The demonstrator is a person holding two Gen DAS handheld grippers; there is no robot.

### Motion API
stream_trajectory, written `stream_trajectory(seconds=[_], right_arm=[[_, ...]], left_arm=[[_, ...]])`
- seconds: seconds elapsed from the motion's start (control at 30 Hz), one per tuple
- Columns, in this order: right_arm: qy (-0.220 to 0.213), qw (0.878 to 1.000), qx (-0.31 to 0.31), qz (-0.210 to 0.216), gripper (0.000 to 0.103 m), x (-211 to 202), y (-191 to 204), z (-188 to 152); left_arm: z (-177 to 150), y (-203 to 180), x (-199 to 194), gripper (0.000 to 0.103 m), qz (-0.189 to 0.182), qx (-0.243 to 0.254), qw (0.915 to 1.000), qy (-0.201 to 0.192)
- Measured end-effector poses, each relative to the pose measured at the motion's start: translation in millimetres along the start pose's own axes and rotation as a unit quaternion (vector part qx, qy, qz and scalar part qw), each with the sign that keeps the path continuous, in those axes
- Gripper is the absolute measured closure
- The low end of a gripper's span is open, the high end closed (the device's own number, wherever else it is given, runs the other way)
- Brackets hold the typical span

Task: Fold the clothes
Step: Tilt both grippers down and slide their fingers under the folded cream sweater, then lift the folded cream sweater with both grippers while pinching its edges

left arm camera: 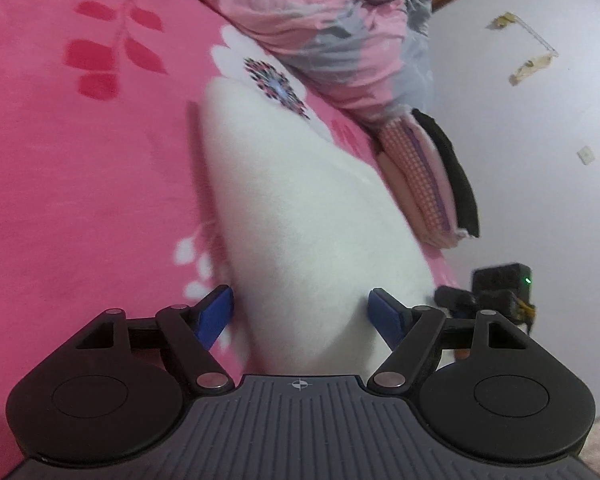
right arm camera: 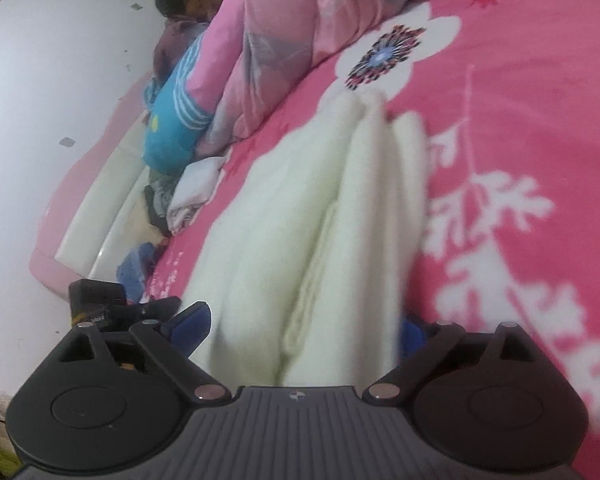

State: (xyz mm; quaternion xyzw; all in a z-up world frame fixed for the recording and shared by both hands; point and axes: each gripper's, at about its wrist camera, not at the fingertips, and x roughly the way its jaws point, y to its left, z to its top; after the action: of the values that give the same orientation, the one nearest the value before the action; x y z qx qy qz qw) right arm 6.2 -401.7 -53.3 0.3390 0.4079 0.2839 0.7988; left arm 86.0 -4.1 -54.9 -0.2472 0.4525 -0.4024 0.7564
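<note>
A white fluffy garment [left arm camera: 296, 216] lies on the pink flowered bedspread [left arm camera: 80, 184], folded into a long narrow shape. My left gripper [left arm camera: 300, 312] is open, its blue fingertips either side of the garment's near end. In the right wrist view the same garment [right arm camera: 300, 216] shows several lengthwise folds and is blurred. My right gripper [right arm camera: 300, 324] is open around its near end; the left blue fingertip [right arm camera: 190, 322] is clear, the right one is mostly hidden behind the cloth.
A crumpled pink and grey quilt [left arm camera: 340, 32] lies at the far side of the bed. Folded pink checked and dark clothes [left arm camera: 428, 184] are stacked at the bed edge. A person [right arm camera: 184, 12] sits by the wall. A blue pillow [right arm camera: 176, 120] and loose clothes [right arm camera: 196, 192] lie at the bed's left edge.
</note>
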Motion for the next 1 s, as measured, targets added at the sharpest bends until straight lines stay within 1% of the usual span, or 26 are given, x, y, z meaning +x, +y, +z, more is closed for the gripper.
stream_trajectory(seconds=[0.1, 0.23, 0.33, 0.4, 0.47, 0.53, 0.67, 0.77, 0.83, 0.9, 1.0], right_arm=[[0.009, 1.000, -0.006, 0.021, 0.006, 8, -5, 8], [0.021, 0.999, -0.013, 0.046, 0.006, 17, -12, 19], [0.023, 0.998, -0.025, 0.060, 0.007, 26, -13, 26], [0.019, 0.997, -0.042, 0.066, 0.007, 34, -12, 29], [0.009, 0.996, -0.060, 0.066, 0.012, 40, -11, 30], [-0.001, 0.996, -0.063, 0.065, 0.016, 38, -13, 28], [-0.016, 0.997, -0.067, 0.042, 0.023, 34, -7, 24], [-0.023, 0.997, -0.066, 0.024, 0.027, 34, -1, 22], [-0.026, 0.998, -0.058, 0.011, 0.029, 32, 3, 21], [-0.027, 0.998, -0.052, -0.005, 0.032, 29, 8, 21], [-0.027, 0.997, -0.065, -0.032, 0.034, 22, 26, 19]], left_arm=[[5, -2, 14, 0.022, -0.004, 0.014, 0.9999, 0.007], [9, -10, 28, 0.013, 0.003, 0.035, 0.9993, 0.013], [9, -16, 35, 0.007, 0.009, 0.050, 0.9986, 0.014], [8, -18, 37, 0.005, 0.014, 0.055, 0.9983, 0.014], [7, -19, 36, 0.005, 0.018, 0.056, 0.9982, 0.012], [8, -22, 36, 0.007, 0.029, 0.052, 0.9981, 0.012], [7, -40, 35, 0.011, 0.074, 0.068, 0.9949, 0.012], [8, -53, 34, 0.017, 0.102, 0.074, 0.9920, 0.007], [9, -63, 33, 0.022, 0.120, 0.086, 0.9891, 0.001], [8, -76, 31, 0.024, 0.135, 0.102, 0.9855, -0.006], [6, -90, 29, 0.024, 0.133, 0.110, 0.9849, -0.013]])
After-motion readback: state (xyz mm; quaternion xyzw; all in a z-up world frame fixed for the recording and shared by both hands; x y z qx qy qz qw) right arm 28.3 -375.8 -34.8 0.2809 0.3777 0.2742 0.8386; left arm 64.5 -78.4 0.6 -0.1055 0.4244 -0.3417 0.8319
